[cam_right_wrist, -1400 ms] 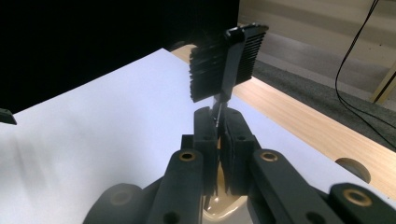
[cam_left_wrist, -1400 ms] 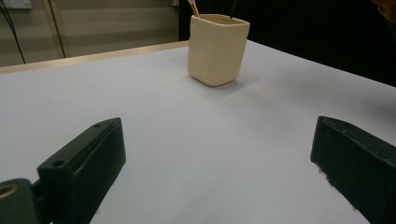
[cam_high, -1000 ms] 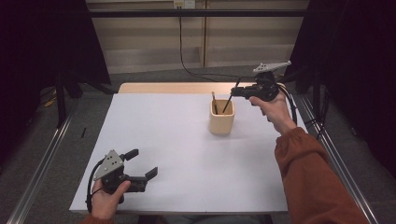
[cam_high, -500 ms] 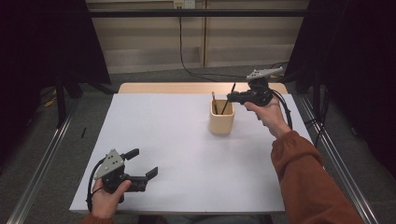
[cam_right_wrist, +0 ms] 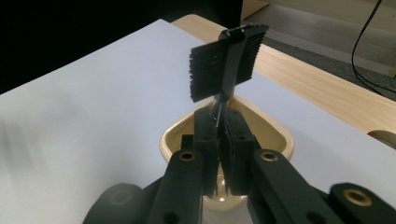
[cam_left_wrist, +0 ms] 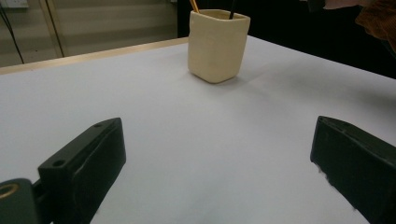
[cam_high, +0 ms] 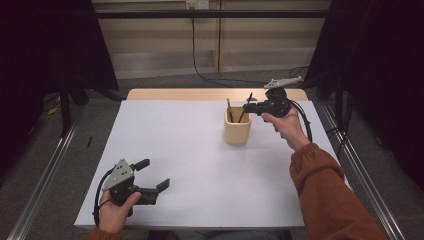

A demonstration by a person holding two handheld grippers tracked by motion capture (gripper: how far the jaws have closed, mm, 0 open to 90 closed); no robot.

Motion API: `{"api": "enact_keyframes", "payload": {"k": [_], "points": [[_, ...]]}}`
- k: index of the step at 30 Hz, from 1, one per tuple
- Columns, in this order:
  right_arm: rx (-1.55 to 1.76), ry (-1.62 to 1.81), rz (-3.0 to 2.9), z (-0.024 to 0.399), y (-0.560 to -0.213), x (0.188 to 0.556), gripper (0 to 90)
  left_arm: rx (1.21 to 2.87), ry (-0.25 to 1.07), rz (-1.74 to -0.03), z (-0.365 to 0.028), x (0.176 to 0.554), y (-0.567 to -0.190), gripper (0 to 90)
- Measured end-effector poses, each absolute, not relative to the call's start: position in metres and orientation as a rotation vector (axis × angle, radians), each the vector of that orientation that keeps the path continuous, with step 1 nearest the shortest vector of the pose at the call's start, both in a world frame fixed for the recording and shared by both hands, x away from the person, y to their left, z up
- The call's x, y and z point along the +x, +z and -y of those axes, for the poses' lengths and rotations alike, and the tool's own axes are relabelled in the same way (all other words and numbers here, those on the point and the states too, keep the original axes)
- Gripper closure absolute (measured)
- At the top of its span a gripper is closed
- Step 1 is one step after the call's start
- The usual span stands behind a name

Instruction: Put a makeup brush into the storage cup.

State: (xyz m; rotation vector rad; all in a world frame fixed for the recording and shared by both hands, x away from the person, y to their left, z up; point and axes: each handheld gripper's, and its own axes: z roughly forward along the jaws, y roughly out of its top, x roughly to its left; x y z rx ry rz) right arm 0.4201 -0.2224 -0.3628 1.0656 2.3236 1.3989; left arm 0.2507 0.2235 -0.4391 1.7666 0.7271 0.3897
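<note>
A cream cup (cam_high: 237, 132) stands on the white table cover (cam_high: 190, 150), right of centre toward the far edge. A thin wooden-handled stick (cam_high: 229, 108) leans inside it. My right gripper (cam_high: 248, 106) hovers just right of and above the cup, shut on the thin handle of a black comb-like brush (cam_high: 249, 96). In the right gripper view the jaws (cam_right_wrist: 219, 122) pinch that handle; the brush's toothed head (cam_right_wrist: 226, 60) sticks up above the cup's rim (cam_right_wrist: 280, 135), and the handle's lower end reaches into the cup. My left gripper (cam_high: 155, 173) rests open near the front left; its view faces the cup (cam_left_wrist: 217, 44).
A strip of bare wooden tabletop (cam_high: 200, 94) shows along the far edge. Metal rails (cam_high: 45, 170) run along the floor on both sides. A black cable (cam_high: 200, 75) trails down the back wall. Dark curtains flank the table.
My right gripper has come down and slightly left with the brush, bringing its handle closer to the cup. The left gripper has stayed put.
</note>
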Motion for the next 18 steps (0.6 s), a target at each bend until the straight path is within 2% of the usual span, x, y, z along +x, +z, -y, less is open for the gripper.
{"api": "enact_keyframes", "payload": {"k": [18], "points": [[1.078,1.409,-2.34,0.221,-0.379,0.419,85.1,1.777,0.384,-0.737,-0.223,0.251,-0.441,3.5]]}}
